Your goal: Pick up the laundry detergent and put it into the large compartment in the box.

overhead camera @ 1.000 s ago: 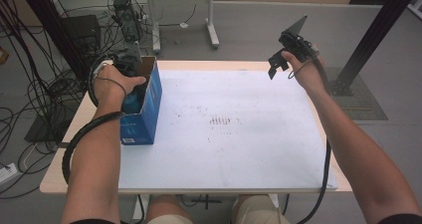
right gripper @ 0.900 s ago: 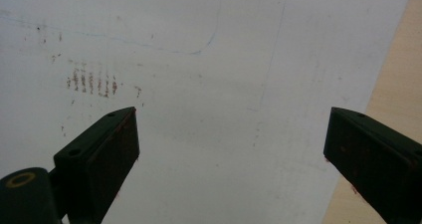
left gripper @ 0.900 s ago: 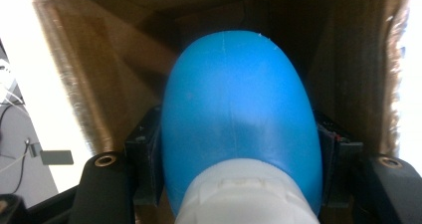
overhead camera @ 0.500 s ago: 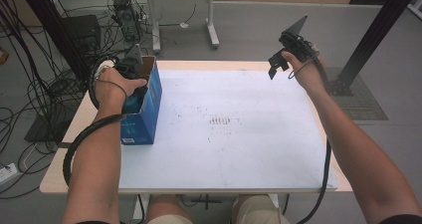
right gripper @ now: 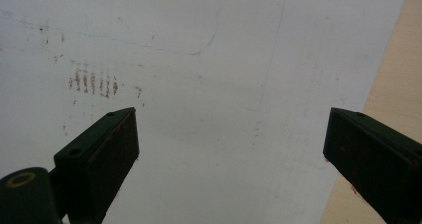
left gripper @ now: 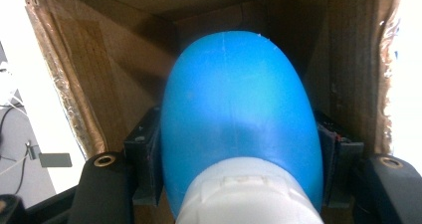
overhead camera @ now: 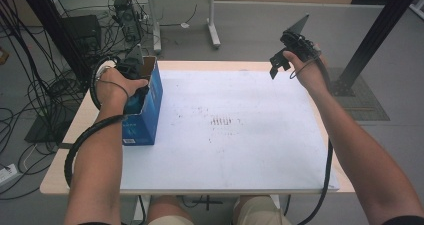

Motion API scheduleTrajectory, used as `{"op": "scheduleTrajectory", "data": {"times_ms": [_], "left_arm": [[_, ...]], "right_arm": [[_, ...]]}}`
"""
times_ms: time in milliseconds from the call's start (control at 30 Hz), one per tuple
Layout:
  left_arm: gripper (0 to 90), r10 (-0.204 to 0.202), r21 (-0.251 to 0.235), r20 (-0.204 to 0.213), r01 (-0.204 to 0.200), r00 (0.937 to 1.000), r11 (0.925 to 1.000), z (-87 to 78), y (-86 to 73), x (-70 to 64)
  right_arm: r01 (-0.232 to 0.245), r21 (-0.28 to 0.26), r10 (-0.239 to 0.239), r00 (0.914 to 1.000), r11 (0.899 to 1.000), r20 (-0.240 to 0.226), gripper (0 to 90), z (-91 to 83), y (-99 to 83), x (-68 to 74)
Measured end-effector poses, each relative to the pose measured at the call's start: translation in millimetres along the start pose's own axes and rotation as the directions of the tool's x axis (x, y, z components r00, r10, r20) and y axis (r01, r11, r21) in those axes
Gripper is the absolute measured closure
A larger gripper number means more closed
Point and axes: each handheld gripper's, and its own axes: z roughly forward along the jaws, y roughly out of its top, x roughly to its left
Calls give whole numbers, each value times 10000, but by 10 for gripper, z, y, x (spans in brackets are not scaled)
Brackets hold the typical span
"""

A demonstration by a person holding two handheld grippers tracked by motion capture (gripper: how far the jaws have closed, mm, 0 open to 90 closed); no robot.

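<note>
Here, blue bottle (left gripper: 239, 119) clamped between left gripper (left gripper: 239, 184) fingers (left gripper: 144, 159), inside box (overhead camera: 150, 92).

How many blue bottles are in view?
1: a blue bottle clamped in the left gripper inside the blue box. More may be hidden under it.

A light wooden table (overhead camera: 67, 172) fills the middle of the high view. A large white sheet (overhead camera: 240, 150) covers most of its top, leaving bare wood along the left, far and right edges. Faint brown smudges (overhead camera: 224, 121) mark the sheet near the centre of the frame. A blue cardboard box (overhead camera: 146, 110), open at the top, stands at centre left on the sheet's left edge.
</note>
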Motion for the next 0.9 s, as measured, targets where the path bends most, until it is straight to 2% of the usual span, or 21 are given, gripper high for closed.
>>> {"op": "scheduleTrajectory", "data": {"times_ms": [900], "left_arm": [[361, -117, -140, 92, 119, 9999, 9998, 3, -39, 18]], "right_arm": [[31, -19, -31, 10000, 10000, -23, 74, -16, -20, 6]]}}
